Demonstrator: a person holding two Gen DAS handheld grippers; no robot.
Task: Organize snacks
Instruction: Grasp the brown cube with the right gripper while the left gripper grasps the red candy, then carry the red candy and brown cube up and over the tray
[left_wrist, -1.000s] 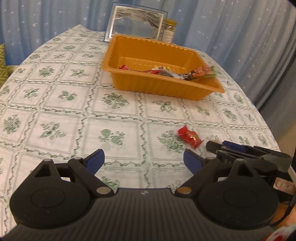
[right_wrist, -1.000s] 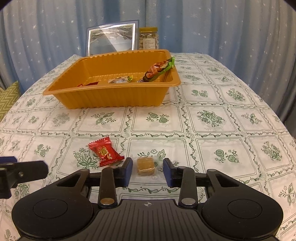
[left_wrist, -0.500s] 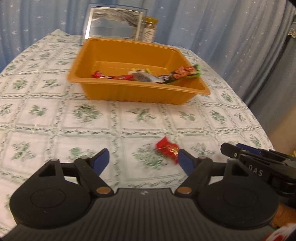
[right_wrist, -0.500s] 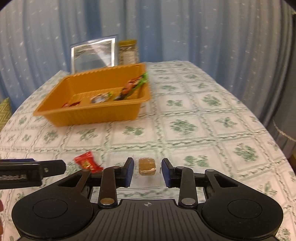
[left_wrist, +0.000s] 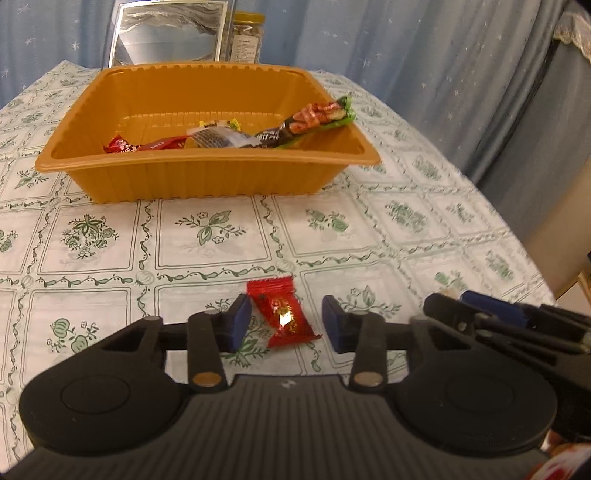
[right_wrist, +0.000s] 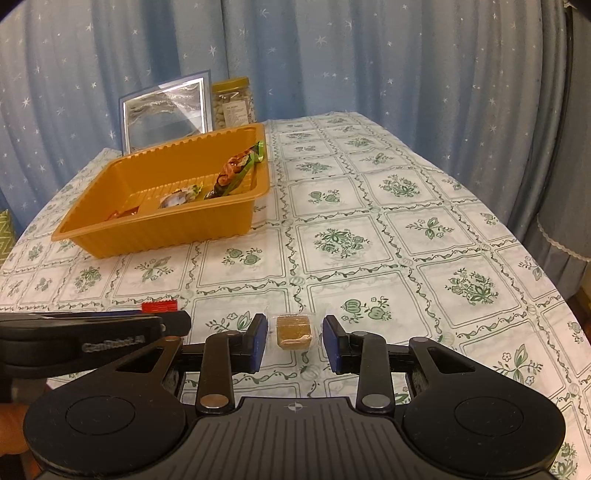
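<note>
A red wrapped candy (left_wrist: 283, 313) lies on the tablecloth between the open fingers of my left gripper (left_wrist: 287, 325); only its top edge (right_wrist: 159, 305) shows in the right wrist view. A small brown sweet in clear wrap (right_wrist: 294, 331) lies between the open fingers of my right gripper (right_wrist: 294, 343). Neither gripper touches its sweet. The orange tray (left_wrist: 207, 177) stands farther back and holds several wrapped snacks, among them a long bar (left_wrist: 306, 123). The tray also shows in the right wrist view (right_wrist: 162, 232).
A framed mirror (left_wrist: 168, 35) and a lidded jar (left_wrist: 246, 38) stand behind the tray. The right gripper shows at the right of the left wrist view (left_wrist: 509, 325). The table's edge curves away at right (right_wrist: 554, 288). Blue curtains hang behind.
My left gripper has swung right and moved forward until the red candy lies between its fingers. My right gripper has stayed over the brown sweet, its view tilting and its fingers a little wider.
</note>
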